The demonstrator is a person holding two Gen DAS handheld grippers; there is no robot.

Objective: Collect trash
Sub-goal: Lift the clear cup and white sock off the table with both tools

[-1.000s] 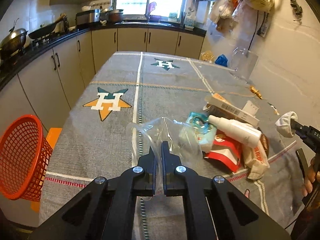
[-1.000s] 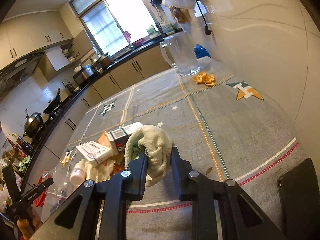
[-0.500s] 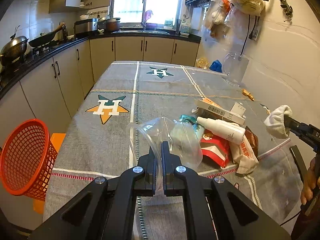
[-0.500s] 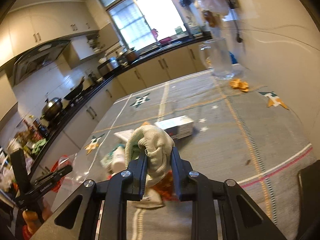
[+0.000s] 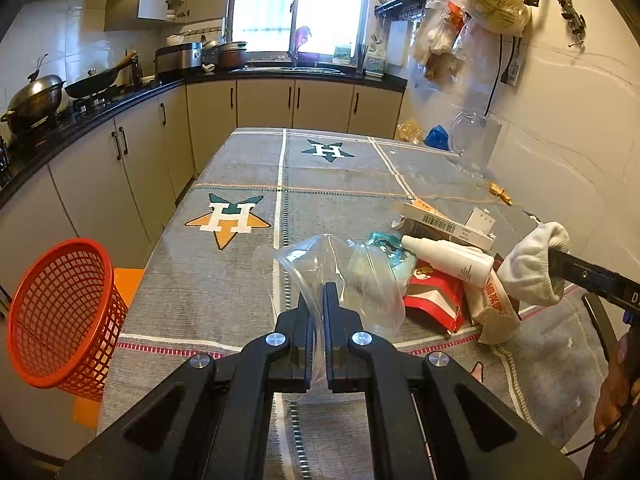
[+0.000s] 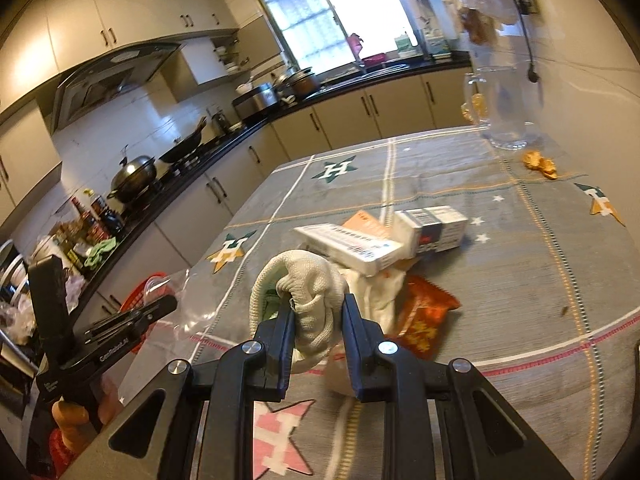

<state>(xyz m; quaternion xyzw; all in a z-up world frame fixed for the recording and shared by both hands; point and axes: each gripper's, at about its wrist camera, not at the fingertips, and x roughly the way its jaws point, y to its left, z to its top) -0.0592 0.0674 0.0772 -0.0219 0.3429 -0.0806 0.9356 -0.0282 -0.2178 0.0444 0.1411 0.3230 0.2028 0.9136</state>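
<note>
My left gripper [image 5: 319, 294] is shut on the rim of a clear plastic bag [image 5: 340, 276], held open above the table's near edge. My right gripper [image 6: 316, 304] is shut on a crumpled white knit cloth [image 6: 308, 292]; in the left wrist view that cloth [image 5: 534, 266] hangs at the right, over the trash pile. The pile holds a white bottle [image 5: 448, 258], a red snack wrapper [image 5: 432, 304], flat cartons [image 5: 444, 224] and a teal packet [image 5: 390, 248]. From the right wrist view, the cartons [image 6: 360, 242] and an orange wrapper [image 6: 424, 316] lie just beyond the cloth.
A red mesh basket [image 5: 60, 316] stands off the table's left edge. A clear pitcher [image 5: 474, 144] and orange scraps [image 5: 500, 194] sit at the far right by the wall. The grey star-patterned tablecloth [image 5: 240, 184] covers the table. Kitchen cabinets run along the left and back.
My right gripper has swung left with the cloth, from over bare tablecloth to above the trash pile, closer to the bag. The left gripper and bag stay almost still.
</note>
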